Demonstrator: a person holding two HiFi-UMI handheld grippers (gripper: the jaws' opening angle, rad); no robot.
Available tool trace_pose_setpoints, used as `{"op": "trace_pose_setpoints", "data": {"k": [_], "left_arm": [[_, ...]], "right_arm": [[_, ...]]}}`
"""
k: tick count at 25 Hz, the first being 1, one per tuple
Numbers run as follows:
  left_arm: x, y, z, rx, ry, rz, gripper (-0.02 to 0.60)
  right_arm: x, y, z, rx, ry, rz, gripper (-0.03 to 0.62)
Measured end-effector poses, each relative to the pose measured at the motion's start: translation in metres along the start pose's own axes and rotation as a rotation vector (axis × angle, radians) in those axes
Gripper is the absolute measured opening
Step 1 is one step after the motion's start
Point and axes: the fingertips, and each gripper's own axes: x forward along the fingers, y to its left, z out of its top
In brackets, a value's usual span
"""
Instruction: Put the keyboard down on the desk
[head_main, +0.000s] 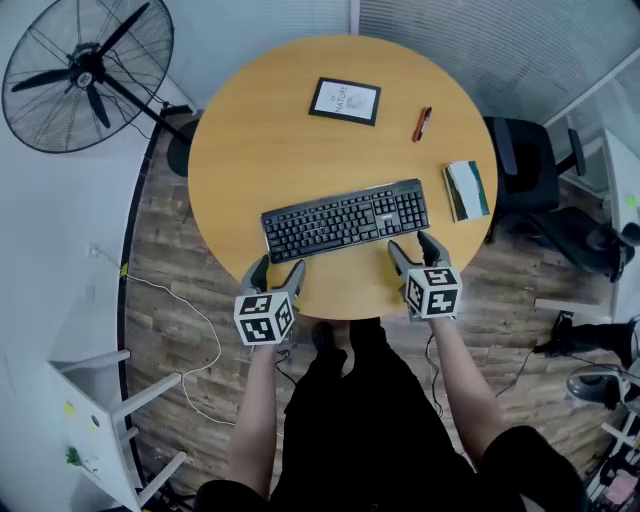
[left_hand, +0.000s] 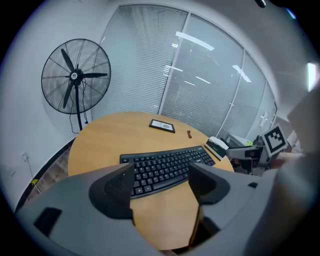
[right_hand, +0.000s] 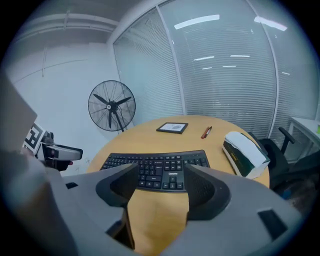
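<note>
**Keyboard flat on the desk, both grippers open at its near edge**

Far off to the left of the left gripper (head_main: 280, 266) stands a black wire-caged pedestal fan (head_main: 85, 75), on the floor beyond the rim of the round light-wooden desk (head_main: 270, 130); the left gripper itself hangs over the desk's near edge with its two grey jaws spread wide and only bare wood between them. Just ahead of its fingertips lies the left end of the black curved keyboard (head_main: 345, 220), flat on the desk with its keys up, slanting so that its right end sits a little farther from the person; whether the tips touch it cannot be told. Well beyond the keyboard, ahead of the gap between the two grippers, a black-framed picture (head_main: 345, 100) lies flat, and to the right of it, apart from it, a red pen (head_main: 422, 123). The right gripper (head_main: 411, 244) is level with the left one, over the desk's near edge, its jaws likewise parted and holding nothing; the keyboard's right end sits just in front of its tips, with bare desk showing between the pads. Ahead and to the right of the right gripper, near the keyboard's right end but not touching it, rests a thick closed book with a green and white cover (head_main: 467, 190); past the desk's rim on that side stands a black office chair (head_main: 525, 165).
</note>
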Motion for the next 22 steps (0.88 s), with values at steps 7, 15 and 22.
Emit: {"op": "trace_pose_setpoints", "data": {"k": [7,15,22], "left_arm": [[-0.056,-0.025,0.034,0.204,-0.145,-0.045,0.273],[-0.109,-0.057,0.064,0.272,-0.287,-0.181,0.182],[-0.140,-0.068,0.077,0.257,-0.354,-0.238,0.114]], "right_arm": [[-0.054,0.064,0.019,0.009,-0.126,0.006,0.241],[-0.107,0.133,0.044,-0.013,-0.250,0.039,0.209],[-0.147,0.167,0.061,-0.030,-0.336,0.042,0.164]]}}
